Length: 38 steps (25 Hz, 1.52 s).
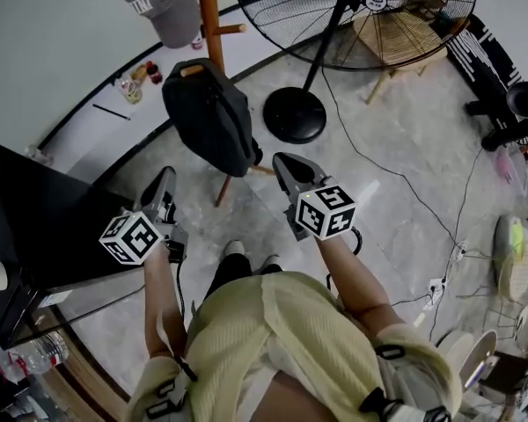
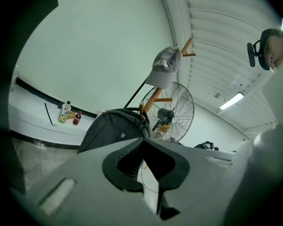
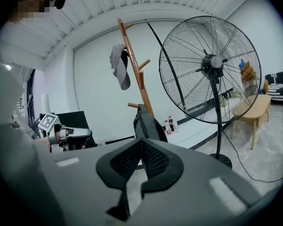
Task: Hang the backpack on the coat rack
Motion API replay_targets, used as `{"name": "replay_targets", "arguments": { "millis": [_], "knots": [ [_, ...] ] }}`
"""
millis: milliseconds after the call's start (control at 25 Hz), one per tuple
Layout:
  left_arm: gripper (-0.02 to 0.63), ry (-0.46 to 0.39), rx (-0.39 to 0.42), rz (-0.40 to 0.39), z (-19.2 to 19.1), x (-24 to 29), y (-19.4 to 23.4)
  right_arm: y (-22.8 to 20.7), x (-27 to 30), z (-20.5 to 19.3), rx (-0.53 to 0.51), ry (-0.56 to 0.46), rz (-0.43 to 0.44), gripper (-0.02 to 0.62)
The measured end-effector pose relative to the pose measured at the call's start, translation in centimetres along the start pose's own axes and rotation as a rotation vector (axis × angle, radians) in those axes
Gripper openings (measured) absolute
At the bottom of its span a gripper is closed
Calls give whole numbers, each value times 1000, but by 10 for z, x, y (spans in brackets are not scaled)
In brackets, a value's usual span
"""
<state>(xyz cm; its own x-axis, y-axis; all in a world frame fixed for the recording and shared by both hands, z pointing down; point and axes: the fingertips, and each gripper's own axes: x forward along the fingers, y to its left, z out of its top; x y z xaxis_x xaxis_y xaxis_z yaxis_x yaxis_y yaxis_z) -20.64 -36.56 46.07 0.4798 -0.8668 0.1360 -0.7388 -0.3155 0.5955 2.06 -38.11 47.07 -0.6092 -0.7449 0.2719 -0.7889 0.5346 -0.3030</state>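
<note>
Black backpack (image 1: 208,117) beyond left tool (image 1: 166,177), apart

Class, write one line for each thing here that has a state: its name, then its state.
backpack: hanging on the coat rack
cap: hanging on a higher peg
fan: standing upright
left gripper: shut, empty
right gripper: shut, empty

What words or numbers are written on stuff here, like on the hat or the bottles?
Nothing here can be read for sure.
On the cap: pale letters, too blurred to read.
On the bottles: labels too small to read.
On the fan: a round hub badge, too small to read.
On the left gripper and right gripper: the cubes show only black-and-white square patterns, no words.
</note>
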Motion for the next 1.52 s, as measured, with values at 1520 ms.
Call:
{"name": "replay_targets", "arguments": {
  "millis": [1520],
  "knots": [
    [-11,58,316,216,5,-15,-8,7,7,16,-20,-14,0,3]
  ]
}}
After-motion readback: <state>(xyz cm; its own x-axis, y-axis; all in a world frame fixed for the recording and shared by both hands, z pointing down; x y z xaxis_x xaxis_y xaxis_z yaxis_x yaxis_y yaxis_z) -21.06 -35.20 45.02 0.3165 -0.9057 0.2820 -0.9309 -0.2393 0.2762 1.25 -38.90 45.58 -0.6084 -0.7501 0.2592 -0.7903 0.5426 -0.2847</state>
